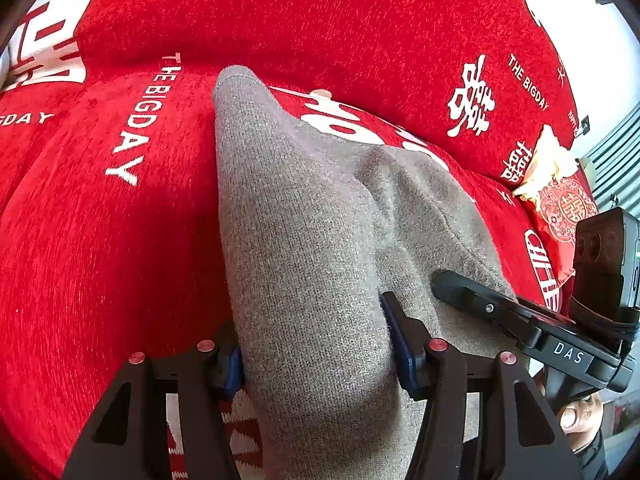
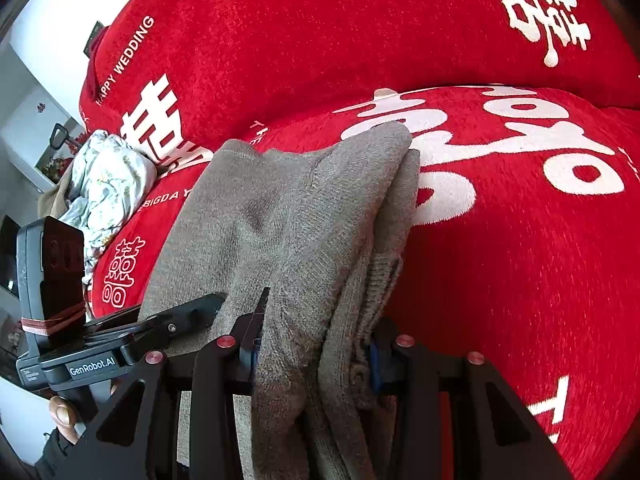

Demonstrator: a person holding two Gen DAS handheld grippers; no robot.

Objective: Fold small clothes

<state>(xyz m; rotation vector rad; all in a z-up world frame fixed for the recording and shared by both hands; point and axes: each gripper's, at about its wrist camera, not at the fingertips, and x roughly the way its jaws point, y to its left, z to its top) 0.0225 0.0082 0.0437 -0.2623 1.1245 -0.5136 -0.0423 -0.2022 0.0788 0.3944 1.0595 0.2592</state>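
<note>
A grey knitted garment [image 1: 304,216] lies on a red sofa cover. My left gripper [image 1: 316,356] is shut on its near edge, with thick grey cloth bunched between the blue pads. The same garment [image 2: 280,208] shows in the right wrist view, folded into layers. My right gripper [image 2: 316,352] is shut on its near right edge, several layers bunched between the fingers. The right gripper [image 1: 460,292] shows at the right of the left wrist view, the left gripper [image 2: 200,312] at the left of the right wrist view. Both sit side by side on the cloth.
The red sofa seat [image 1: 100,240] and backrest [image 2: 340,32] carry white lettering. A red and gold cushion [image 1: 560,204] lies at the right end. A crumpled floral cloth [image 2: 108,184] lies at the left end. A white wall [image 2: 48,40] stands behind.
</note>
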